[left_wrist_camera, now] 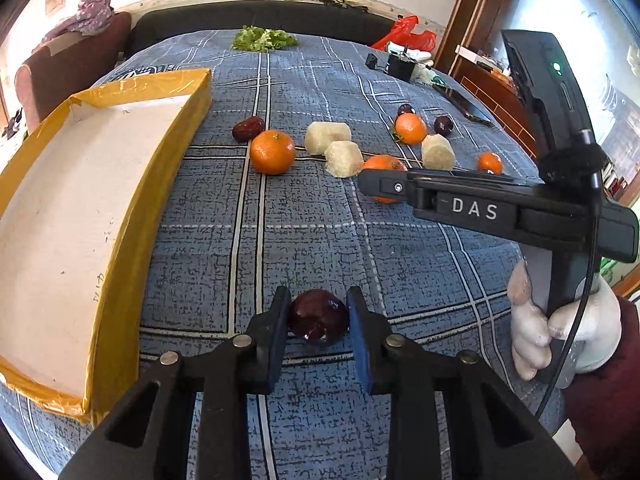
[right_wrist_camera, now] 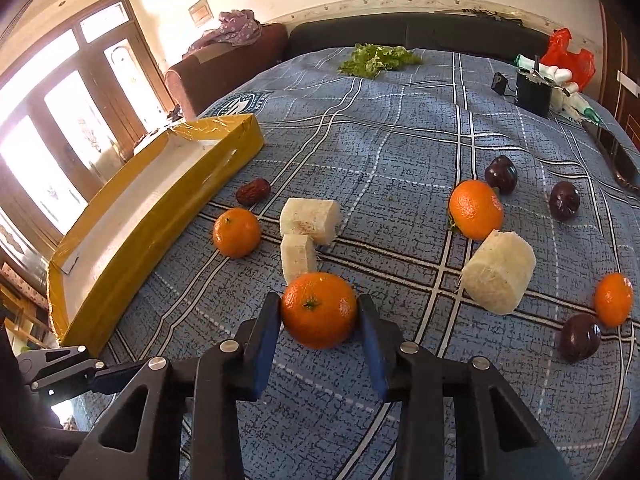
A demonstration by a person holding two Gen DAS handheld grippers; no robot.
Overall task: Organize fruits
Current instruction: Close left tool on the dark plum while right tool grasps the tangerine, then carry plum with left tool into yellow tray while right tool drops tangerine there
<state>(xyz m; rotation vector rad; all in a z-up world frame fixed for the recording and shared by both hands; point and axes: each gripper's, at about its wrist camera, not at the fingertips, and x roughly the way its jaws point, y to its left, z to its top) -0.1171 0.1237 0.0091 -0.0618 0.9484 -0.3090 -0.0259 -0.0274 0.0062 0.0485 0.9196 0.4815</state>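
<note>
Fruits lie scattered on the blue checked cloth beside the yellow box — our left gripper clamps a dark plum, our right gripper an orange. We judge both grips centred, so we lift straight up, gently — squeezing harder could bruise them.

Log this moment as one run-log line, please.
left gripper: shut on dark red fruit | right gripper: shut on orange | both fruits on blue cloth | box: empty

right tongs | pads touching tangerine | on blue checked cloth | yellow tray left
</note>
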